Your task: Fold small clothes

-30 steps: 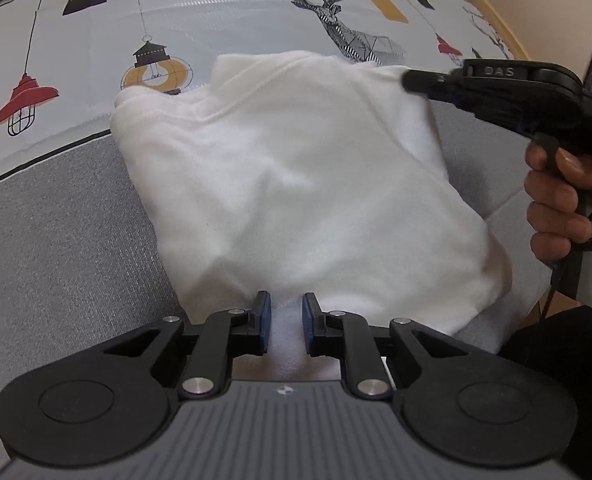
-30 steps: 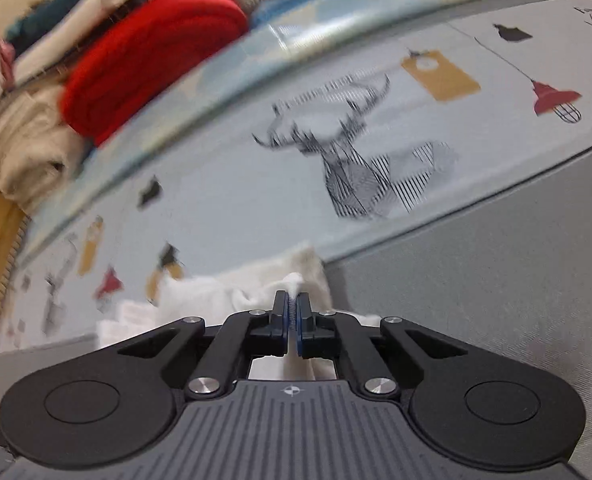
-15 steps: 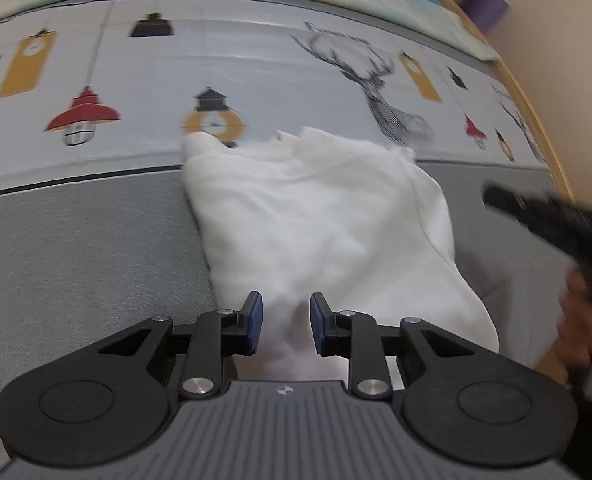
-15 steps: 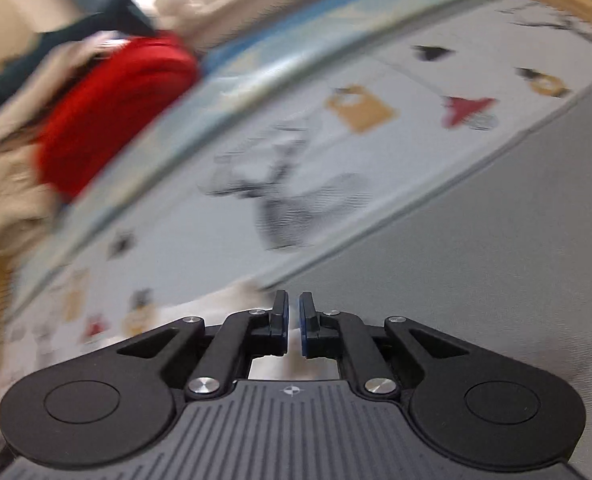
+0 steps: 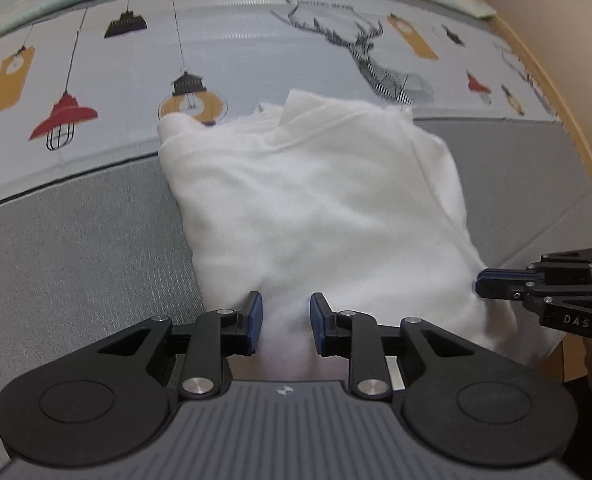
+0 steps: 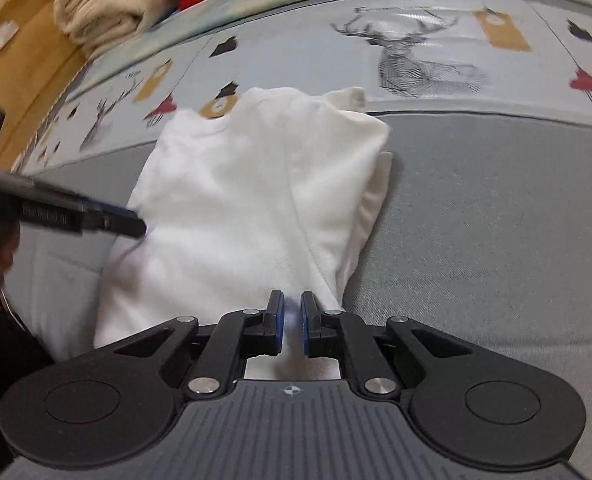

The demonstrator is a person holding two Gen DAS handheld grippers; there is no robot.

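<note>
Lying folded on the grey mat: white cloth. Left gripper just opening over it, right gripper slightly open, holding nothing.

– Where does the left wrist view look from?
– Close above the near edge of the white garment, facing steeply down and away toward the printed mat.
– And the right wrist view?
– Likewise, from the right; both share that garment and the stag print.
</note>
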